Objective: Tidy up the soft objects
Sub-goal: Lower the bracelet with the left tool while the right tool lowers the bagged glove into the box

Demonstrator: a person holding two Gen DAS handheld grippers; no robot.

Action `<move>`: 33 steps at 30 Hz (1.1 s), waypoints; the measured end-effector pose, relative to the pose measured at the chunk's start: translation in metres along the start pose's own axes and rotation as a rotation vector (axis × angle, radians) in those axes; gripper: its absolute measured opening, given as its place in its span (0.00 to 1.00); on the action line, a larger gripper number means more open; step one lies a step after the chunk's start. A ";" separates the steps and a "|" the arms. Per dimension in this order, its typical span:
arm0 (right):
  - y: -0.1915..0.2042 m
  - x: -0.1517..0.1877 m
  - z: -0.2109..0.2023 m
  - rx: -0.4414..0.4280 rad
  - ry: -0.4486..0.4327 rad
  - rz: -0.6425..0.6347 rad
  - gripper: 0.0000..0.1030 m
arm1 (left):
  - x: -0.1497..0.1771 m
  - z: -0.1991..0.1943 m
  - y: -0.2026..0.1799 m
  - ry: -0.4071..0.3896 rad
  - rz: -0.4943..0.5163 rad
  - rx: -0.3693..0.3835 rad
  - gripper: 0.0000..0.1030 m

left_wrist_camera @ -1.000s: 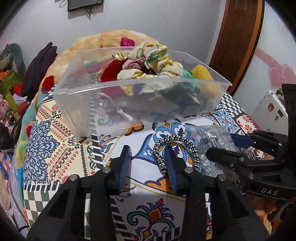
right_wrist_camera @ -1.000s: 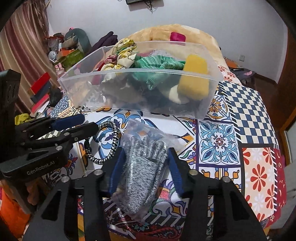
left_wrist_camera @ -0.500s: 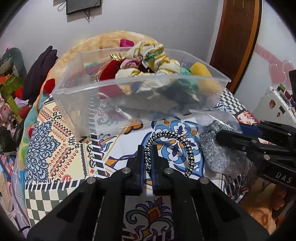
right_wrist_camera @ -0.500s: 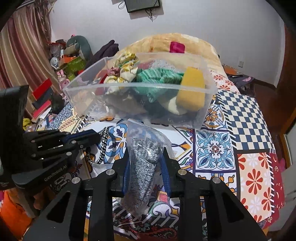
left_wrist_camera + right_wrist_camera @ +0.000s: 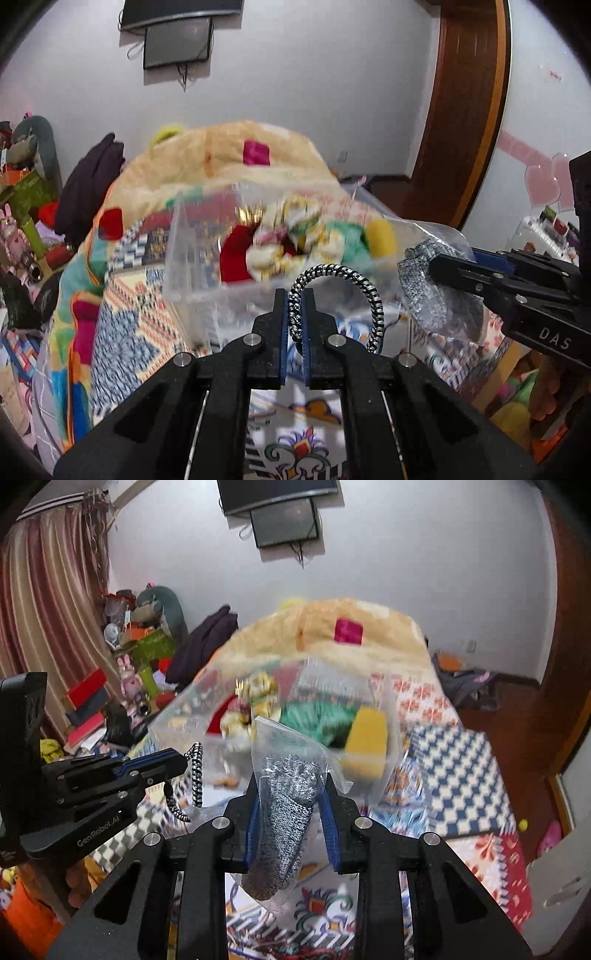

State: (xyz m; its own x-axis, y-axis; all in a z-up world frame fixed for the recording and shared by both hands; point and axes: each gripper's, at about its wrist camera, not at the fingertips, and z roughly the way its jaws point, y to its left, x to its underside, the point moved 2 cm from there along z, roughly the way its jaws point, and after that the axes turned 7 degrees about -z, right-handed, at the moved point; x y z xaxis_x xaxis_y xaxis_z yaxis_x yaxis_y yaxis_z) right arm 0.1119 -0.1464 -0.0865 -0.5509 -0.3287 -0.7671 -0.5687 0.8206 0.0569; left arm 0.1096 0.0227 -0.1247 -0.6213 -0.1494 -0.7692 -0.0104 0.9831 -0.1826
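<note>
My left gripper is closed on the black-and-white braided ring; the ring's near strand is pinched between the two blue finger pads at frame centre, and the rest of the loop arches up and to the right of the fingers, clear of the bed. In the right wrist view the same ring hangs at centre left from the tip of the left gripper, seen side-on.

My right gripper is closed on the bagged grey knit glove; the glove sits upright between my fingers, its fingertips above the pads, its cuff hanging below them; the clear bag's top corner rises above the glove. In the left wrist view the glove shows at centre right, clamped by the right gripper entering from the right edge.

The clear plastic bin lies beyond both grippers at frame centre, blurred; it holds a red item, a patterned fabric bundle, a green knit piece and a yellow sponge; it rests on the patterned bedspread. Both held items are in front of the bin's near wall, outside it.
</note>
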 end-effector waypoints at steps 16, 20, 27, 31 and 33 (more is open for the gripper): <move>-0.013 -0.055 0.019 0.064 -0.121 0.014 0.26 | -0.057 0.020 0.004 -0.079 -0.029 -0.046 0.05; -0.015 -0.051 0.039 0.060 -0.087 0.018 0.26 | -0.054 0.041 0.011 -0.050 -0.039 -0.071 0.05; -0.023 -0.036 0.072 0.031 0.008 0.037 0.26 | -0.041 0.075 0.019 0.029 -0.055 -0.091 0.05; -0.026 -0.031 0.079 0.035 0.038 0.040 0.28 | -0.037 0.082 0.020 0.048 -0.056 -0.090 0.05; -0.024 -0.030 0.080 0.042 0.045 0.031 0.29 | -0.036 0.083 0.021 0.054 -0.061 -0.087 0.05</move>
State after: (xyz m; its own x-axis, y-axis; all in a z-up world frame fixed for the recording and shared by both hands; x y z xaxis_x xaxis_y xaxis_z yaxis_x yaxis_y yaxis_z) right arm 0.1908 -0.1195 -0.1159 -0.5953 -0.3222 -0.7360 -0.5249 0.8495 0.0527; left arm 0.1969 0.0397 -0.1514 -0.6585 -0.2057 -0.7239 -0.1158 0.9782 -0.1725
